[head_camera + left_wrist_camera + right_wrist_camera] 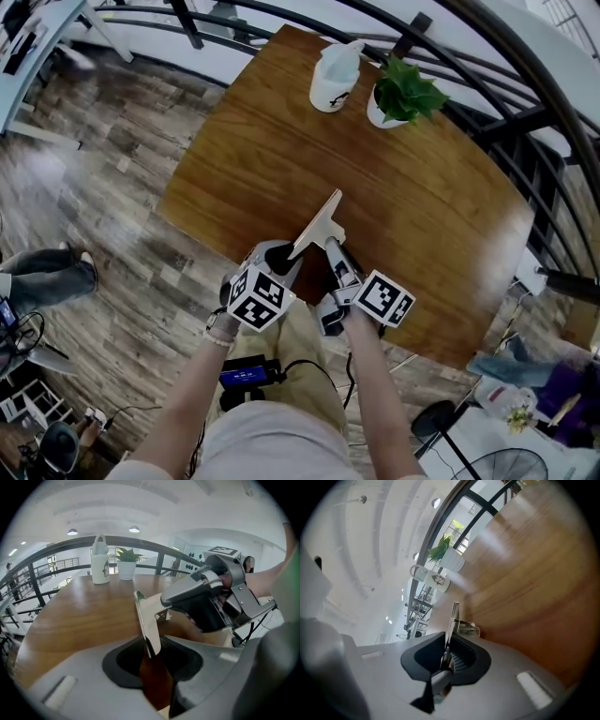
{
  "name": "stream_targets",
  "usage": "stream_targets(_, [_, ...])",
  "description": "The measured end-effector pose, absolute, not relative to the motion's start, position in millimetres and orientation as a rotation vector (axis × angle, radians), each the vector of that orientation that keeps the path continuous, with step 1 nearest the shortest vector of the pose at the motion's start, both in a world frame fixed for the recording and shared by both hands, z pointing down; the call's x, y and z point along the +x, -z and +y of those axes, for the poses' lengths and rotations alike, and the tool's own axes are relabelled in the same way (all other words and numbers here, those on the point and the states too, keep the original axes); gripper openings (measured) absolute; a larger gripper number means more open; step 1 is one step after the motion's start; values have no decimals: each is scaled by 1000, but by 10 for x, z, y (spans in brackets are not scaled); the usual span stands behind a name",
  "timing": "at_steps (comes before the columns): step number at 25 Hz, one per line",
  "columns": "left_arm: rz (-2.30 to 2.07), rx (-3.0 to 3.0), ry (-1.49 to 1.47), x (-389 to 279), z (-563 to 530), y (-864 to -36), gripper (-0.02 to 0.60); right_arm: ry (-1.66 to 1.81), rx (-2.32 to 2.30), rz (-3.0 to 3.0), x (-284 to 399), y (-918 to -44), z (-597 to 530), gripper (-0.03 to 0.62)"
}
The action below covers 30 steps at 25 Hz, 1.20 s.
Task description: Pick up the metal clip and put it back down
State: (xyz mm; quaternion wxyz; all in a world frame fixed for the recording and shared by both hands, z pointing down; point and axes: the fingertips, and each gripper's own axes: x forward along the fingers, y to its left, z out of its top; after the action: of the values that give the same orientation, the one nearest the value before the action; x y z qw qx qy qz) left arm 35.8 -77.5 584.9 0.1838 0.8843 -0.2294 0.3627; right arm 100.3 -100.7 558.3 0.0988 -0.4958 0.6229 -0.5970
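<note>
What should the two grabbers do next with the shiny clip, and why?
Probably lower it gently onto the table. The left gripper and right gripper both pinch the metal clip, and it seems to hang above the wood rather than rest on it, so letting go now might drop it.

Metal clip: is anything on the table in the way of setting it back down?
Nothing visible does. The table around and below the metal clip is bare wood; the white jug and the potted plant stand well away at the far edge.

Silvery metal clip (317,223), brown wood-grain table (431,211).
</note>
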Motion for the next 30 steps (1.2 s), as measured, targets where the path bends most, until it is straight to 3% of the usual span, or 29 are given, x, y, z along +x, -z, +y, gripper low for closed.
stream_targets(10, [-614,2485,-1020,398,-752,-5891,160,1784,-1501,1838,945,-5694,-982,54])
stream_targets(20, [-658,2476,-962,301,-761,-5826,173,1725,-1528,1880,967,-5695,-1021,63])
stream_targets(25, [-693,2487,-910,253,-801,-5715,172,1660,-1563,1928,1004,-5626,-1061,134])
stream_targets(30, [-739,2511,-820,207,-863,-5500,143,1562,-1653,2035,1071,-5535,-1040,164])
